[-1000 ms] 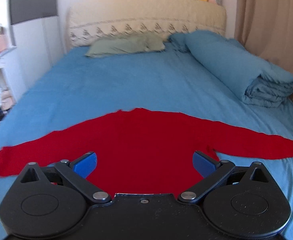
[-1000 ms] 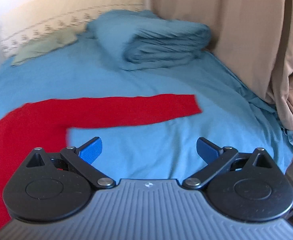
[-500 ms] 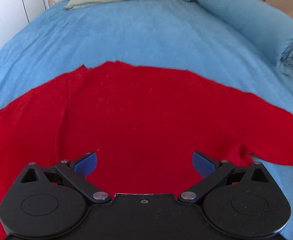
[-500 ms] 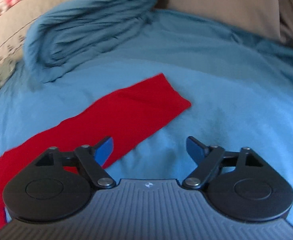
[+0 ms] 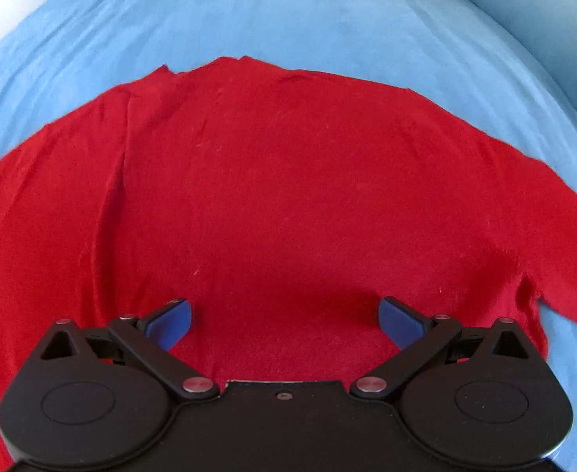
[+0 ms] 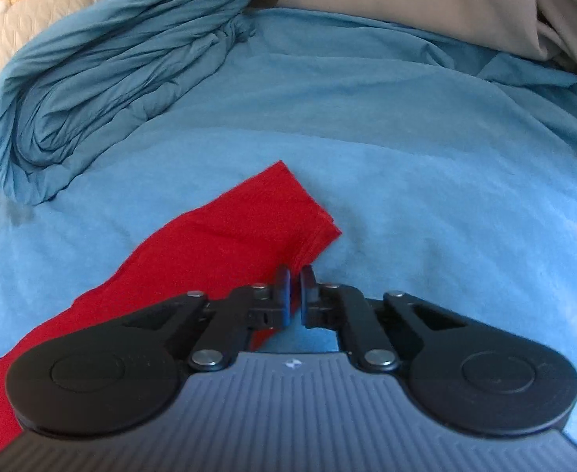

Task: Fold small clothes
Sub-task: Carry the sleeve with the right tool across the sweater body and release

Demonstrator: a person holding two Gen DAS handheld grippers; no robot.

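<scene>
R claw apparently pinching sleeve edge.

The left gripper has its fingers spread wide; the right gripper has its fingers nearly together.

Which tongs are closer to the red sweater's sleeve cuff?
Right. The right tongs are closed at the sleeve cuff; the left tongs hang open over the red sweater body.

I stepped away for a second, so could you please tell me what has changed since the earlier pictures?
The right tool closed its fingers at the near edge of the red sleeve, by the cuff. The left tool moved closer over the red sweater's body, still open. The sweater stayed flat on the blue sheet.
</scene>
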